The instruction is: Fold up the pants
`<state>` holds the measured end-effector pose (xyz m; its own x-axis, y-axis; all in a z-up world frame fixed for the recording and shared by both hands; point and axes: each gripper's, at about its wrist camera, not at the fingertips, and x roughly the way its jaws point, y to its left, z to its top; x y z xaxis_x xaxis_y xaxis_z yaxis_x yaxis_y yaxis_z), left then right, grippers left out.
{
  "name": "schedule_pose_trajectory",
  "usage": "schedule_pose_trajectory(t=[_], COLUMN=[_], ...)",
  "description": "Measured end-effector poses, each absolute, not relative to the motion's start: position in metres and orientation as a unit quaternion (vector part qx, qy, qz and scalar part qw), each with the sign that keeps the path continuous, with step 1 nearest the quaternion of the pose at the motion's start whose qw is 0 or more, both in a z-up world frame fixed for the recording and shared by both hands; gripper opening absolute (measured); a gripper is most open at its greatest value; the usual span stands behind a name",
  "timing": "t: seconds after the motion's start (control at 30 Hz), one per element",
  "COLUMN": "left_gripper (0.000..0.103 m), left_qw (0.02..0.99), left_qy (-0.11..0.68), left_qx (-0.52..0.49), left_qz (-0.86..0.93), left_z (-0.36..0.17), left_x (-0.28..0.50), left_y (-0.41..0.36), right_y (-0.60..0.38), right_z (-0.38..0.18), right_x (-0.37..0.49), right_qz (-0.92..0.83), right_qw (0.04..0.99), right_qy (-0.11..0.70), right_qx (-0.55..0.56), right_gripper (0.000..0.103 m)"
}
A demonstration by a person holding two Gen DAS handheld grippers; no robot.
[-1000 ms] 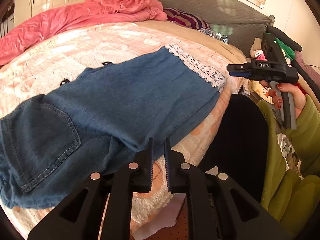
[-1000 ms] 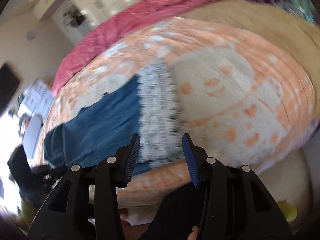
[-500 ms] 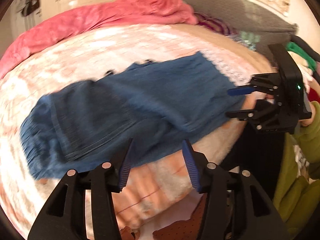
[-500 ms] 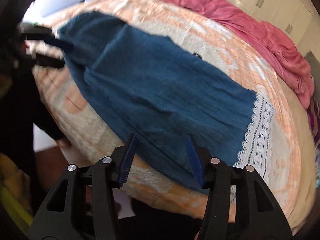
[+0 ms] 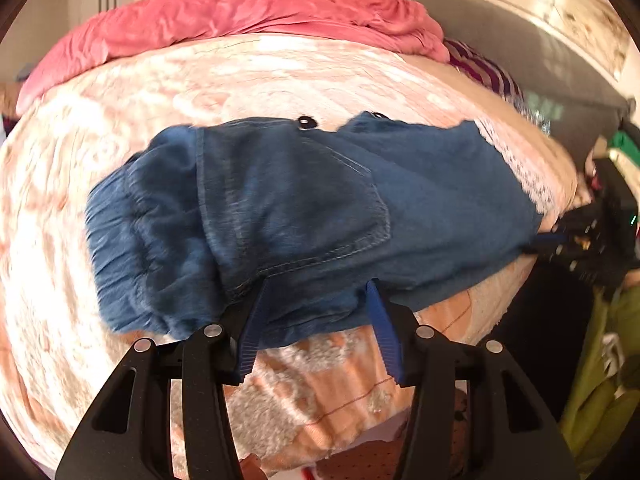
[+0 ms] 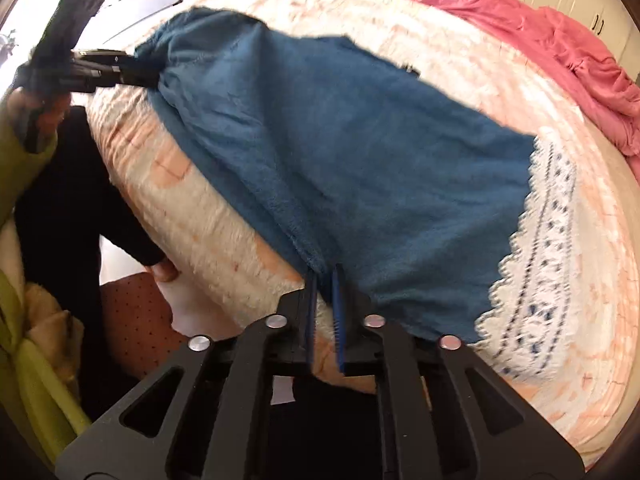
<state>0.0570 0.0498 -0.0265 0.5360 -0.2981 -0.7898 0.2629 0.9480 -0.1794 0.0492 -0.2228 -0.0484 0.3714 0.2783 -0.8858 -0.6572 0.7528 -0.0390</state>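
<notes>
Blue denim pants (image 5: 304, 216) with a white lace hem (image 6: 540, 280) lie flat across a peach patterned blanket (image 5: 120, 120) on a bed. My left gripper (image 5: 316, 312) is open, its jaws astride the near edge of the pants by the waist and back pocket. My right gripper (image 6: 325, 296) is shut on the near edge of the pants (image 6: 340, 152) close to the lace hem. It shows in the left wrist view (image 5: 560, 240) at the far right, and the left gripper shows in the right wrist view (image 6: 120, 72) at the waistband.
A crumpled pink duvet (image 5: 240, 16) lies along the far side of the bed. A grey headboard (image 5: 520, 48) and a striped pillow (image 5: 488, 72) stand at the right. The person's black trousers and green sleeve (image 6: 24, 152) are beside the bed's near edge.
The left gripper opened and moved in to the waist edge. The right gripper swung round, came down on the near edge by the hem and closed on it.
</notes>
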Motion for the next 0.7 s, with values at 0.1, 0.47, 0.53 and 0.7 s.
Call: schedule_pose_trajectory(t=[0.1, 0.47, 0.53, 0.7], left_gripper=[0.049, 0.053, 0.053, 0.058], left_qw=[0.878, 0.907, 0.907, 0.898], left_qy=[0.453, 0.4, 0.397, 0.412], left_qx=[-0.026, -0.051, -0.05, -0.036], left_qz=[-0.15, -0.121, -0.135, -0.149], left_z=[-0.024, 0.019, 0.023, 0.011], left_x=[0.053, 0.04, 0.045, 0.063], left_y=[0.059, 0.079, 0.069, 0.042], right_y=[-0.229, -0.378, -0.392, -0.397], right_z=[-0.037, 0.004, -0.009, -0.037], right_x=[0.042, 0.074, 0.086, 0.111], right_qz=[0.307, 0.117, 0.112, 0.153], right_qw=[0.808, 0.888, 0.874, 0.842], right_qy=[0.474, 0.443, 0.465, 0.492], right_qx=[-0.171, 0.048, 0.081, 0.159], right_gripper=[0.021, 0.044, 0.044, 0.044])
